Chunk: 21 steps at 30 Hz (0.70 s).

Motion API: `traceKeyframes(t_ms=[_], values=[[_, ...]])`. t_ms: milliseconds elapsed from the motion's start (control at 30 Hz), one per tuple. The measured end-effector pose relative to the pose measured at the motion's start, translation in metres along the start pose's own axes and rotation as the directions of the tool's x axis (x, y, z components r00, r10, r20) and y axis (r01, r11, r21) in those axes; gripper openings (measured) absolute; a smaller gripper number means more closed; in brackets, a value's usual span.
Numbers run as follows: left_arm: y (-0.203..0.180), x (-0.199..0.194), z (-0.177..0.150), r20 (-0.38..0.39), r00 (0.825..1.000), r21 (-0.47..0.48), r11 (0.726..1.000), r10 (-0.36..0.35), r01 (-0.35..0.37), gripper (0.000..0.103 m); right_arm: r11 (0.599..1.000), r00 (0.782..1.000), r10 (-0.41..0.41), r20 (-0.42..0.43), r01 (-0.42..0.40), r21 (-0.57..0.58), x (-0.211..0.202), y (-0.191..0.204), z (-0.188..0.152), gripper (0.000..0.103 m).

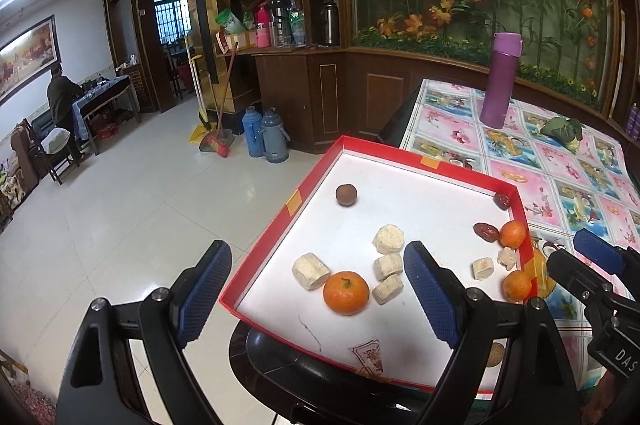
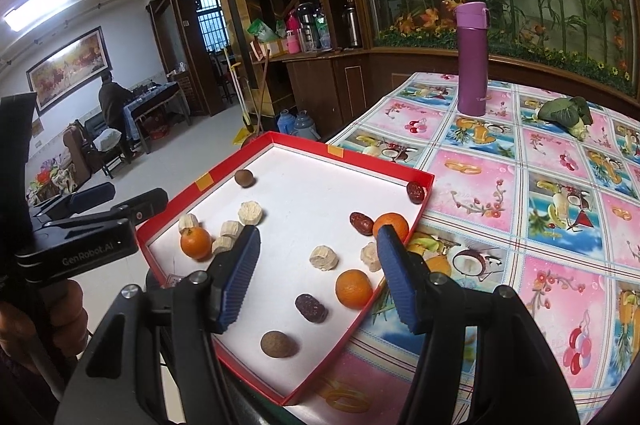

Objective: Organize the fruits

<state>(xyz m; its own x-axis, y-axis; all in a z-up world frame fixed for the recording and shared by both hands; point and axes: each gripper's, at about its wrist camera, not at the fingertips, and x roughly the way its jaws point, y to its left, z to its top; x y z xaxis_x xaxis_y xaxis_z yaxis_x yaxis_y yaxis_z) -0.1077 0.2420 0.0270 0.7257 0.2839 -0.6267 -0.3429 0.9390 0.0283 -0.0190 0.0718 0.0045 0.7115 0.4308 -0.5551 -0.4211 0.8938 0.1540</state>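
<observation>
A red-rimmed tray point(image 1: 280, 225) point(image 2: 168, 211) with a white floor holds three oranges, dark red dates, brown round fruits and several beige chunks. My left gripper point(image 1: 320, 297) stands open over the tray's near left corner. One orange point(image 1: 346, 293) point(image 2: 195, 242) lies on the tray floor between its fingers, untouched. My right gripper point(image 2: 318, 277) is open above the tray's right side, with a second orange point(image 2: 354, 287), a date point(image 2: 311, 308) and a beige chunk point(image 2: 324, 257) below the gap. A third orange point(image 2: 390, 223) sits at the right rim.
The tray overhangs the left edge of a table with a flowered cloth point(image 2: 520, 193). A purple flask point(image 1: 500, 81) point(image 2: 472, 59) and a leafy vegetable point(image 2: 564, 113) stand farther back. Tiled floor lies to the left; a person stands far off.
</observation>
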Motion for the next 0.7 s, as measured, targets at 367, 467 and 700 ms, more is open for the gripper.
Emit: traceKeyframes(t_ms=[367,467,700], values=[[-0.001,0.004,-0.003,-0.019,1.0,0.008,1.0,0.008,-0.008,0.088,1.0,1.0,0.013,-0.024,-0.013,-0.022,0.008,0.009,-0.003,0.062],[-0.002,0.005,-0.004,-0.025,1.0,0.011,1.0,0.006,-0.006,0.088,0.999,1.0,0.013,-0.024,-0.013,-0.031,0.009,0.011,-0.003,0.062],[-0.006,0.005,-0.004,-0.029,1.0,0.021,1.0,-0.001,0.001,0.088,0.999,0.999,0.018,-0.039,-0.019,-0.042,0.014,0.016,-0.005,0.062]])
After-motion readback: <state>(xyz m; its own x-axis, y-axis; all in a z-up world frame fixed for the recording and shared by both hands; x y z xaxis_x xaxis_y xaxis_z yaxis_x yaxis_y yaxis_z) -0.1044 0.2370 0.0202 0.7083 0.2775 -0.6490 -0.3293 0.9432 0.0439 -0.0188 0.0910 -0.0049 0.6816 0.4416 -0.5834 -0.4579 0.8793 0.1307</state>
